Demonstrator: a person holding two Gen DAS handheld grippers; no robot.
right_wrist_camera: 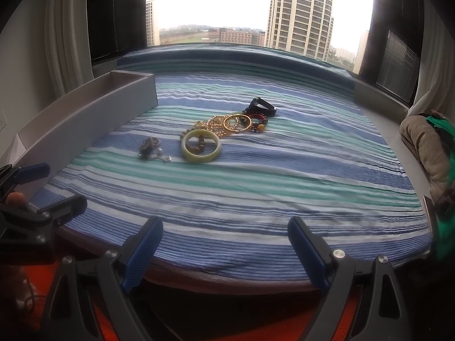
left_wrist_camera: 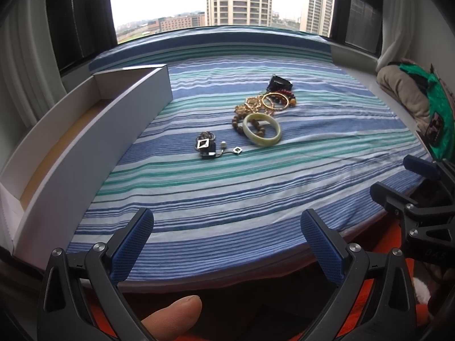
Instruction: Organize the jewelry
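At far left, a long white open cardboard box (left_wrist_camera: 85, 139) lines the edge of a blue-and-green striped bedcover (left_wrist_camera: 227, 193). Mid-cover lie small dark earrings with silver squares (left_wrist_camera: 206, 145), a pale green jade bangle (left_wrist_camera: 262, 129), then tangled gold chains and bead bracelets (left_wrist_camera: 264, 102). The left gripper (left_wrist_camera: 227, 241) and right gripper (right_wrist_camera: 224, 250) hover at the near edge, fingers spread and empty. Chains could snag and drag neighbours; the bangle could roll. Open cover surrounds the pile; the box wall hems the left.
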